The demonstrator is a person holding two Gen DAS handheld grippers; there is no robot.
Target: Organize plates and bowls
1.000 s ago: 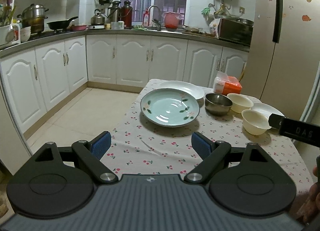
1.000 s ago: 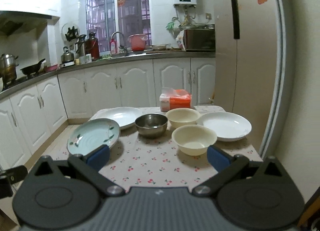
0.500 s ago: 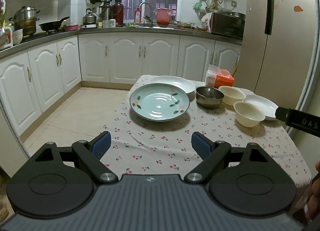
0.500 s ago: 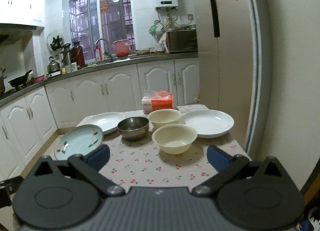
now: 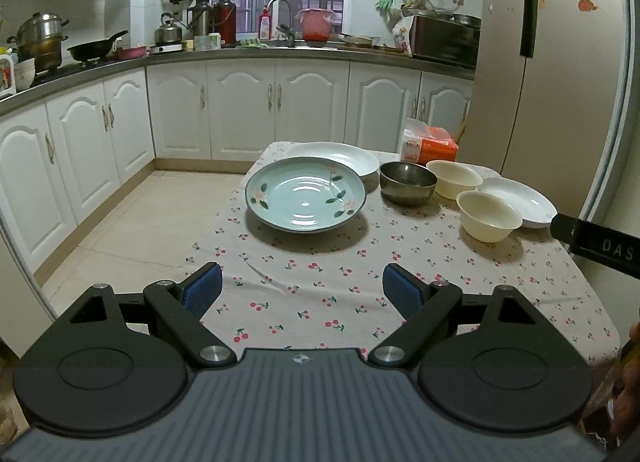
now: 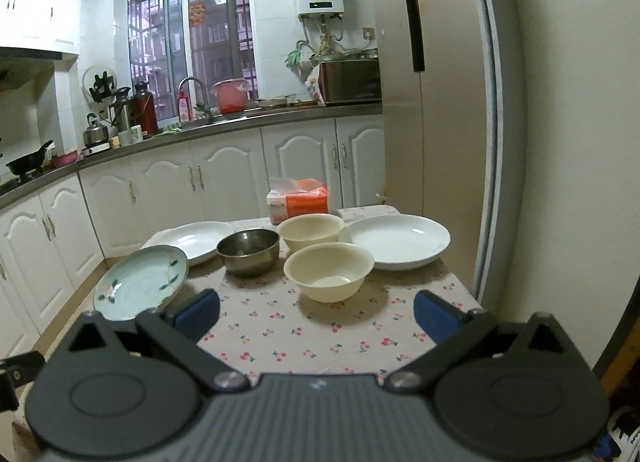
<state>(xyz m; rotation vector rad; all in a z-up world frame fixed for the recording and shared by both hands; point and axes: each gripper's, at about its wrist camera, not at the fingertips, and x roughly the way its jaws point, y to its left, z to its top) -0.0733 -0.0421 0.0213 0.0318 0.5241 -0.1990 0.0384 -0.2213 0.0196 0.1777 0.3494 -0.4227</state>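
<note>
Meanwhile, both grippers hover spread and empty over the cherry-print tablecloth (image 5: 320,274): left gripper (image 5: 301,289), right gripper (image 6: 316,312). At the left gripper's 12 o'clock sits a round pale-green floral plate (image 5: 306,193), rim up, no long axis. Cream plastic bowl (image 6: 329,271), steel bowl (image 6: 248,247) and white plates (image 6: 400,239) lie upright beyond.

I hold my left hand-held gripper (image 5: 301,288) level and facing forward, its two blue-padded fingers (image 5: 201,292) spread wide with nothing between them. My right hand-held gripper (image 6: 316,312) sits the same way, jaws wide apart and empty. From the left view, the right one's dark body juts in at the right edge, and part of my hand (image 5: 630,374) shows below it.
</note>
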